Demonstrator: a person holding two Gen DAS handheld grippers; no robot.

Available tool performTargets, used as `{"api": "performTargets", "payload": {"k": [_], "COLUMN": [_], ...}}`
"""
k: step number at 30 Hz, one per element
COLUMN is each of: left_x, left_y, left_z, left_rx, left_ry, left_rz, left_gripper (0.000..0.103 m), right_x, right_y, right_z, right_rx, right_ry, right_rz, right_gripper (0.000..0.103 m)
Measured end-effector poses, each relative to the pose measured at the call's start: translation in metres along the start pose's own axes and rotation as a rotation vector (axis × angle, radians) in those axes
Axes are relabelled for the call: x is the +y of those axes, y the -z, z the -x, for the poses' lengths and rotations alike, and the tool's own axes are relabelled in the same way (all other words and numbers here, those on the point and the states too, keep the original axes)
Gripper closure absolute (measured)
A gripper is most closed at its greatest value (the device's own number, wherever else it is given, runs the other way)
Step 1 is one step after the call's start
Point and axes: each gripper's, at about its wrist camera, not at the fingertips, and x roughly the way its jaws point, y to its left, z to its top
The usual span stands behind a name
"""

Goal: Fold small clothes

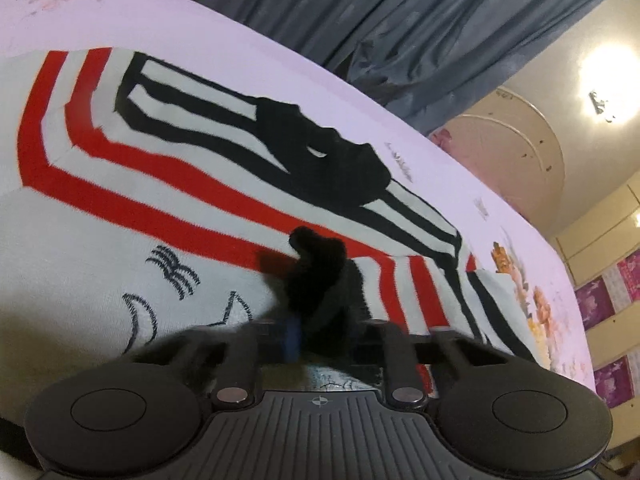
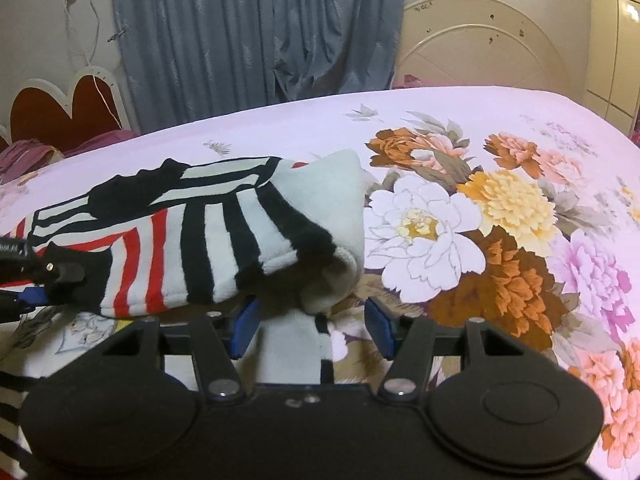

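Now, left tool (image 1: 298, 332) clamped on a black cuff (image 1: 316, 272) of the striped sweater (image 1: 120, 200), spread across the floral bed (image 2: 480, 120). Right tool (image 2: 311, 328) half open, gripping nothing, white folded sleeve (image 2: 320, 216) just ahead and slightly left between its pads. Long axis stretching leftward; right tool nearer that sleeve.

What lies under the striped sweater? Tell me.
The striped sweater lies on the flowered bedsheet, which shows all around it. Whatever is directly beneath the sweater is covered, as are the folded layers inside it.
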Motion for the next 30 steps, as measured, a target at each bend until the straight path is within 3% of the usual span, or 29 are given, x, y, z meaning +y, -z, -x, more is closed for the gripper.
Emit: {"api": "performTargets", "payload": {"k": [5,9,13,15,17,20,23,26,27,30], "left_x": [0.000,0.017,0.046,0.060,0.069,0.061,0.058,0.055,0.054,0.037], "left_y": [-0.028,-0.046,-0.045,-0.039,-0.031,-0.028,-0.033,-0.034,-0.034,-0.034], "left_z": [0.034,0.057,0.047,0.034,0.022,0.020,0.030,0.055,0.061,0.066], "left_rx": [-0.123,-0.200,-0.171,-0.134,-0.092,-0.100,-0.107,-0.183,-0.201,-0.200], "left_ry": [0.055,0.004,-0.088,-0.132,-0.161,-0.184,-0.197,-0.221,-0.217,-0.177], "left_rz": [0.018,-0.008,0.007,0.015,0.000,-0.080,-0.083,-0.102,-0.118,-0.201], "left_gripper": [0.093,0.093,0.094,0.094,0.094,0.094,0.093,0.093,0.093,0.093], "right_x": [0.001,0.008,0.013,0.012,0.005,-0.007,-0.006,-0.015,-0.017,-0.021], "right_y": [-0.003,-0.007,-0.006,-0.004,-0.001,0.004,0.003,0.004,0.003,-0.006], "right_z": [-0.012,-0.022,-0.031,-0.030,-0.029,-0.032,-0.025,-0.008,-0.001,0.009], "right_rx": [0.014,0.028,0.054,0.048,0.049,0.083,0.095,0.073,0.056,0.009], "right_ry": [0.006,-0.004,-0.006,-0.002,0.008,0.002,-0.009,-0.034,-0.038,-0.049], "right_rz": [-0.002,0.009,-0.002,-0.011,-0.034,-0.091,-0.065,-0.089,-0.091,-0.098], "right_gripper": [0.046,0.061,0.070,0.084,0.085,0.087,0.084,0.071,0.064,0.059]}}
